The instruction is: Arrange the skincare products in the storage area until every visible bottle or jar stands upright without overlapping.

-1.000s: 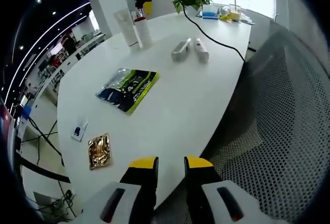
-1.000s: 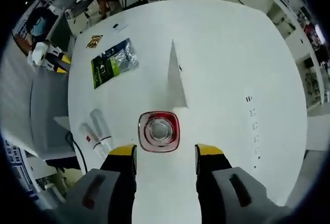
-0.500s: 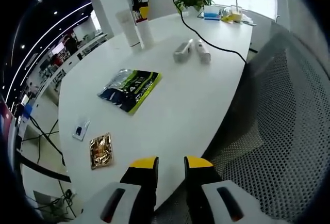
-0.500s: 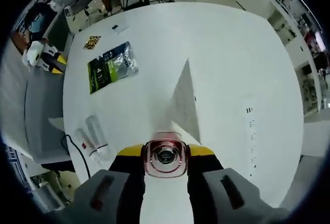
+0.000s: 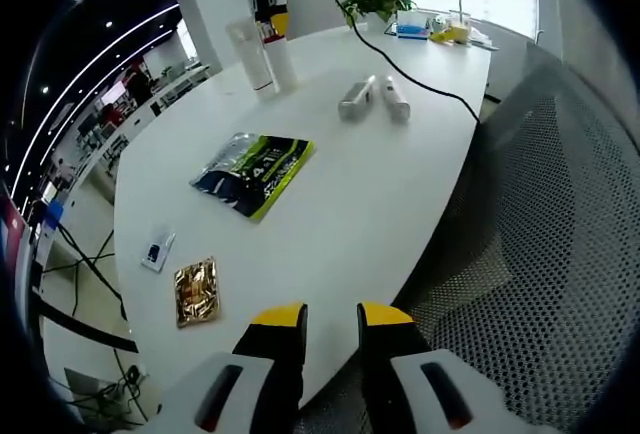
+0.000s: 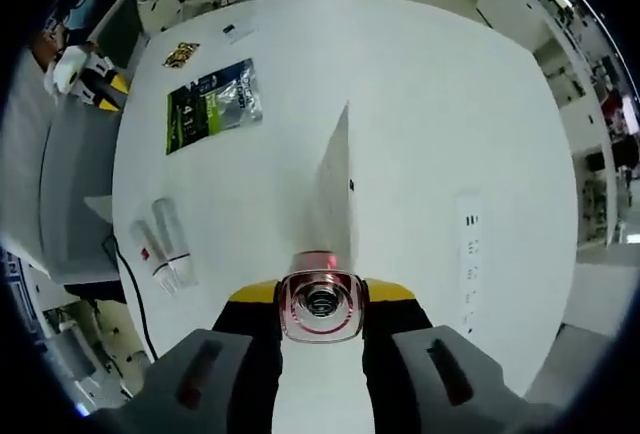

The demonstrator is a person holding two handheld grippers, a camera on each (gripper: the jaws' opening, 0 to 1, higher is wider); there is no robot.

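Since the earlier frames the right hand-held gripper has closed its yellow-tipped jaws on the red-capped bottle, which a second ago sat free between them; the bench now looks farther below in the right gripper view. The bottle sits low in the centre of that view, seen from the top, beside a tall white tube. Two tubes lie side by side at lower left, a green-and-silver pouch at upper left. In the left gripper view the left hand-held gripper holds nothing, jaws a small gap apart, at the bottom over the bench edge; a gold packet lies at lower left.
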